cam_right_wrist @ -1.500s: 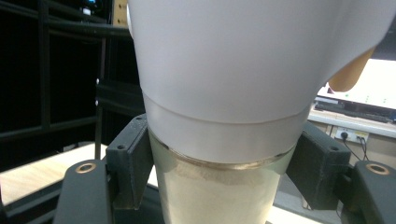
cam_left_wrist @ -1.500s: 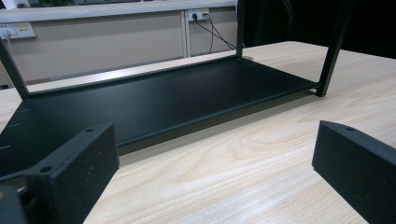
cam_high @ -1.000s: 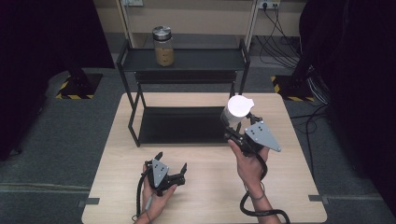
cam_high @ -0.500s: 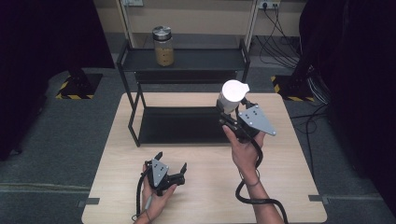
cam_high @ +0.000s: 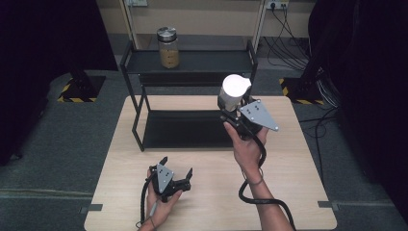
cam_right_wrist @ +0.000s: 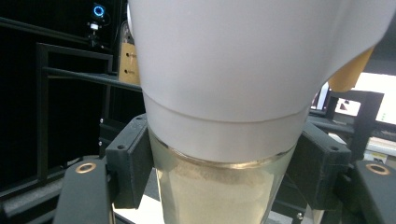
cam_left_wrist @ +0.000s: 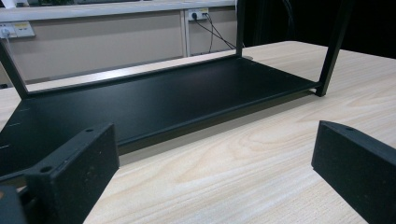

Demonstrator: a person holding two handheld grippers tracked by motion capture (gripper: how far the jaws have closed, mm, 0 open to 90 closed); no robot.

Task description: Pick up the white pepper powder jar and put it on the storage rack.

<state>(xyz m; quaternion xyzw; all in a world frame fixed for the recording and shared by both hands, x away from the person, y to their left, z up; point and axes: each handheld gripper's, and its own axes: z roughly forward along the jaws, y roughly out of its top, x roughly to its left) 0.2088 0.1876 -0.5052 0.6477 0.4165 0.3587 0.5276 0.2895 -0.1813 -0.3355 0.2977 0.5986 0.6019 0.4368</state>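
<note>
R gripper point(cam_high: 230, 111) up over the table point(cam_high: 288, 202), jaws clamped on a white-lidded jar point(cam_high: 233, 93), pale powder inside. L gripper point(cam_high: 175, 173) low near front edge, jaws spread wide. 2nd jar point(cam_high: 168, 47), tan contents, on rack point(cam_high: 192, 62) top shelf.

Your counter point(cam_high: 202, 202) is pale wood with a wavy grain. The rack point(cam_high: 192, 62) on it is matte black throughout, shelves and posts alike. On its top shelf, the jar point(cam_high: 168, 48) has a silver lid and tan contents. The jar with the white lid point(cam_high: 234, 91) in your right gripper point(cam_high: 231, 115) is clear glass, pale beige powder inside. Both grippers have black jaws; the right carries a grey plate. Your left gripper point(cam_high: 168, 179) is black and grey too. The floor point(cam_high: 72, 134) is dark grey, with yellow-and-black hazard stripes point(cam_high: 72, 94) at the stand bases.
</note>
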